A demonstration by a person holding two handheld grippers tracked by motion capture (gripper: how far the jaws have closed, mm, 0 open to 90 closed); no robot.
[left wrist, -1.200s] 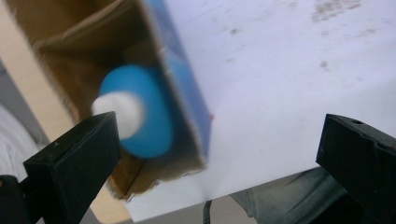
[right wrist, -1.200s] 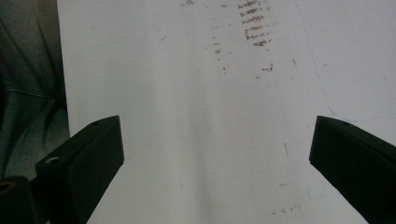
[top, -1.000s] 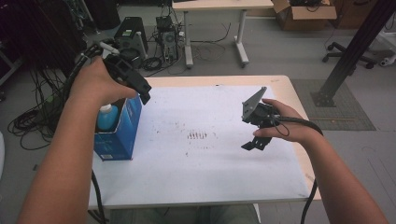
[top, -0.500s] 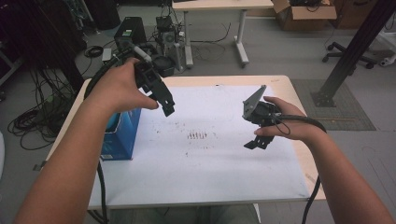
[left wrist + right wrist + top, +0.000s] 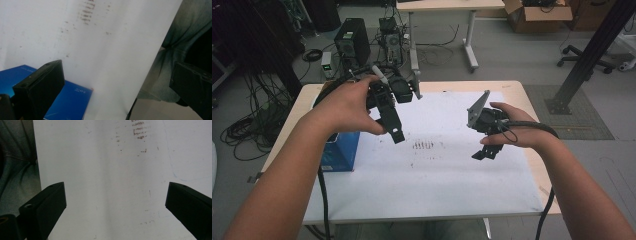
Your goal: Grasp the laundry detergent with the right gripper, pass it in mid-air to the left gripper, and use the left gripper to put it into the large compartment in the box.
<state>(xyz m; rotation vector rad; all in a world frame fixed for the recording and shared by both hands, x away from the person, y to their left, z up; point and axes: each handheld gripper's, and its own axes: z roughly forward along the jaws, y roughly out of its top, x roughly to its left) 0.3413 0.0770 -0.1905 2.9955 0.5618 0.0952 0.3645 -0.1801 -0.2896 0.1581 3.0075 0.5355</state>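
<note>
My left gripper (image 5: 390, 126) hangs above the left half of the white sheet (image 5: 437, 170), just right of a blue box (image 5: 340, 151). In the left gripper view its jaws (image 5: 115, 72) stand wide apart with nothing between them, and the blue box (image 5: 72, 100) lies below the left jaw. My right gripper (image 5: 487, 150) hovers over the sheet's right half with a grey plate on top. Its jaws (image 5: 116, 192) are open over bare sheet with nothing between them. Brown stains (image 5: 424, 145) mark the sheet between the two grippers.
The table's wooden rim (image 5: 532, 115) frames the sheet. Behind the table the floor holds computer towers (image 5: 352, 45), loose cables (image 5: 247, 125) and another desk (image 5: 447, 6). A black post (image 5: 587, 55) and an office chair (image 5: 592, 50) stand at the right.
My left gripper has swung right, from above the blue box to over the sheet near the stains. The right gripper has barely moved.
</note>
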